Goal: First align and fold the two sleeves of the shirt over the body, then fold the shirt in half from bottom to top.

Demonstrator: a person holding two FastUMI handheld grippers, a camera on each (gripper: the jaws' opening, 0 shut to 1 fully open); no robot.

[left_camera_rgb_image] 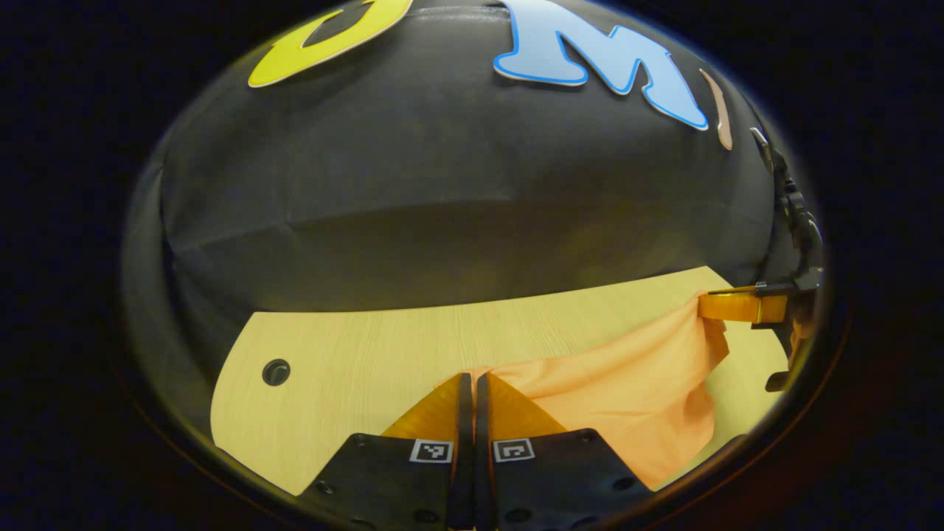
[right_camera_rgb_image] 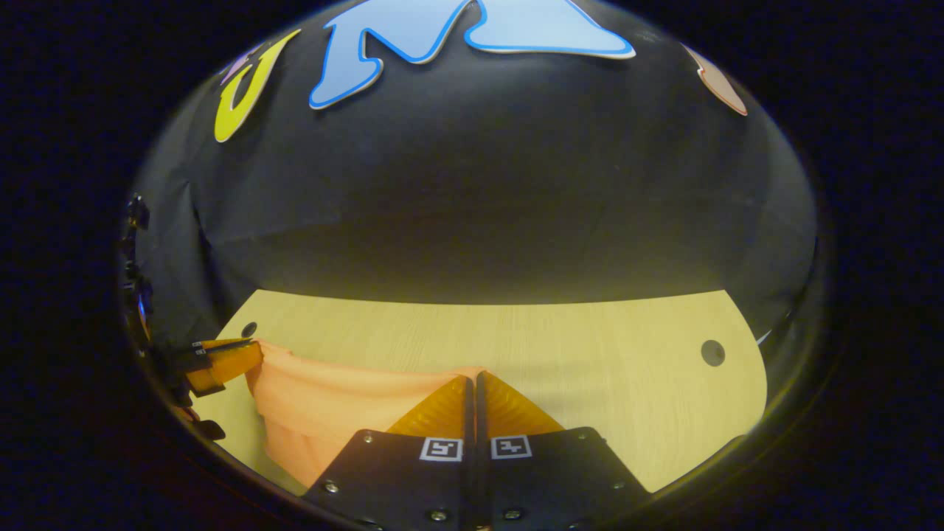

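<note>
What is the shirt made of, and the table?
The shirt looks like thin, soft woven cloth with a matte finish: it hangs in loose folds between the two grippers. The table looks like pale wood or a wood-look laminate, smooth, with fine straight grain lines; which one, I cannot tell.

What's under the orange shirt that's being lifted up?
Under the shirt is the light wooden table, bare around the cloth. Both grippers, left and right, pinch its edge. The table right beneath the hanging cloth is covered from sight.
</note>
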